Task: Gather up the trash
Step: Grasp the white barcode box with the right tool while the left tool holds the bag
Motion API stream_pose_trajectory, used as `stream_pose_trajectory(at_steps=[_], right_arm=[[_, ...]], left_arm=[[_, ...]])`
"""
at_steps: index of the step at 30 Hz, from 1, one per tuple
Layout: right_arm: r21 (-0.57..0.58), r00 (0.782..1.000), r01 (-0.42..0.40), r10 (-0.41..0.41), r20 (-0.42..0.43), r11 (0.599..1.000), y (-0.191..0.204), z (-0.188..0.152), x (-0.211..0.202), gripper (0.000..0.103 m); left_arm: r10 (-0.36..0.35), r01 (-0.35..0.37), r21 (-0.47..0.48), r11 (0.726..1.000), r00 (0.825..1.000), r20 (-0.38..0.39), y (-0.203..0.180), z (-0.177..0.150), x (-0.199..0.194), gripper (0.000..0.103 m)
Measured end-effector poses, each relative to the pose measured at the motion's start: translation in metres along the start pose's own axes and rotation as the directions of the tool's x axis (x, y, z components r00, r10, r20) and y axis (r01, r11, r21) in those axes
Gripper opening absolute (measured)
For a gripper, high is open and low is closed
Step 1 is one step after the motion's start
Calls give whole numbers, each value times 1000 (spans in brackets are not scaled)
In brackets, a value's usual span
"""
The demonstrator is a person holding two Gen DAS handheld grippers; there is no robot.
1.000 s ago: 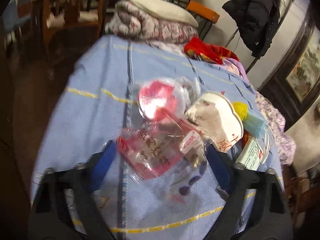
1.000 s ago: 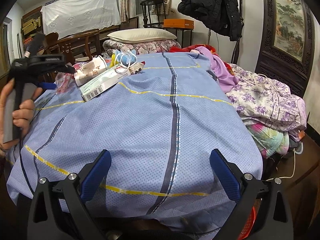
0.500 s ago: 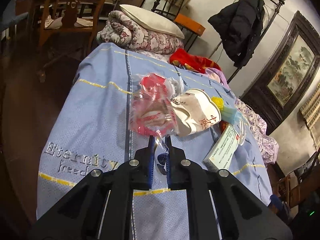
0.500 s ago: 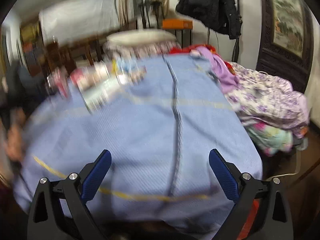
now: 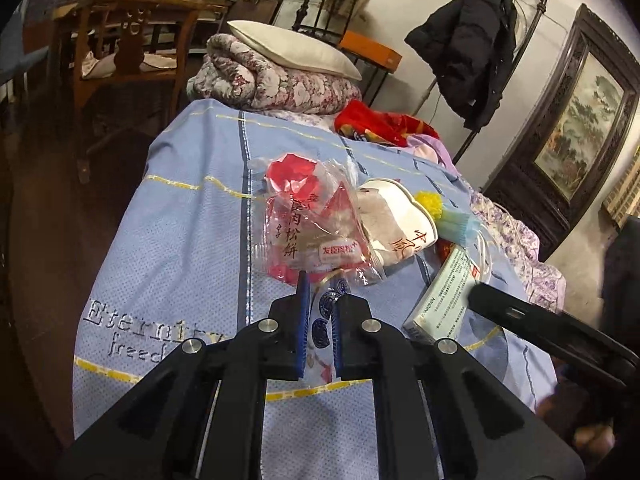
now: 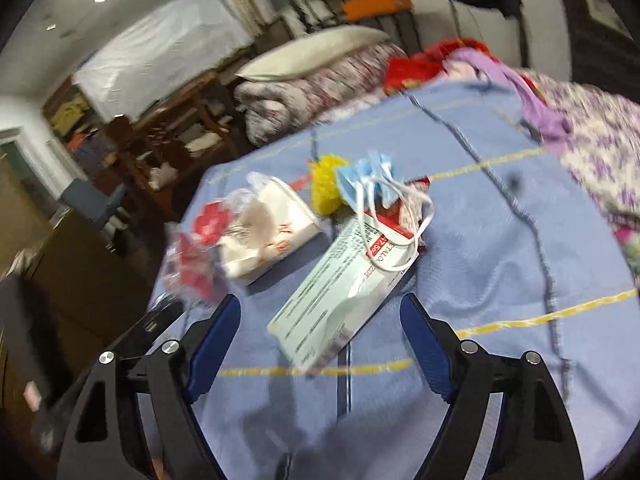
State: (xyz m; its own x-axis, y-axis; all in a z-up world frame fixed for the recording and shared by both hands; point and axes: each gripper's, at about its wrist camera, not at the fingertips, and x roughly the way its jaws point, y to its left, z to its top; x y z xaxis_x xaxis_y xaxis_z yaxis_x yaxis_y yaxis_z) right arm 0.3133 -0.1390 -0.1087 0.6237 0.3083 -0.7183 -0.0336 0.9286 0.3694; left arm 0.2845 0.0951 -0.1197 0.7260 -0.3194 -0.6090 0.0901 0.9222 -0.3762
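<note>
Left gripper (image 5: 319, 312) pinches the wrapper (image 5: 316, 224) by one thin edge, so it could slip, while the right gripper (image 6: 320, 344), jaws closing around nothing, nears the box (image 6: 340, 292).

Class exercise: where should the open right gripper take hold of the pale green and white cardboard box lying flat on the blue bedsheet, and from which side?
Probably across the pale green and white cardboard box at its bare near end, from above, spanning the narrow width; white mask loops drape the far end.

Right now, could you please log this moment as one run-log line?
left claw: shut on snack wrapper | right claw: closing, nothing held, over medicine box | bedsheet: trash remains
</note>
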Motion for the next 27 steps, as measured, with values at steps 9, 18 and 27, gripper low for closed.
stream_pose_trajectory(at_steps=[9, 18, 27], right_arm=[[-42, 999, 5, -3, 46, 999, 8, -6, 14, 36], [-107, 993, -70, 80, 88, 992, -28, -43, -73, 36], [-109, 994, -59, 68, 82, 992, -49, -53, -84, 36]], left_arm=[[-38, 38, -26, 999, 999, -3, 6, 0, 0, 15], [-18, 20, -63, 998, 999, 33, 13, -1, -13, 78], [75, -77, -58, 995, 996, -40, 0, 40, 25, 88]])
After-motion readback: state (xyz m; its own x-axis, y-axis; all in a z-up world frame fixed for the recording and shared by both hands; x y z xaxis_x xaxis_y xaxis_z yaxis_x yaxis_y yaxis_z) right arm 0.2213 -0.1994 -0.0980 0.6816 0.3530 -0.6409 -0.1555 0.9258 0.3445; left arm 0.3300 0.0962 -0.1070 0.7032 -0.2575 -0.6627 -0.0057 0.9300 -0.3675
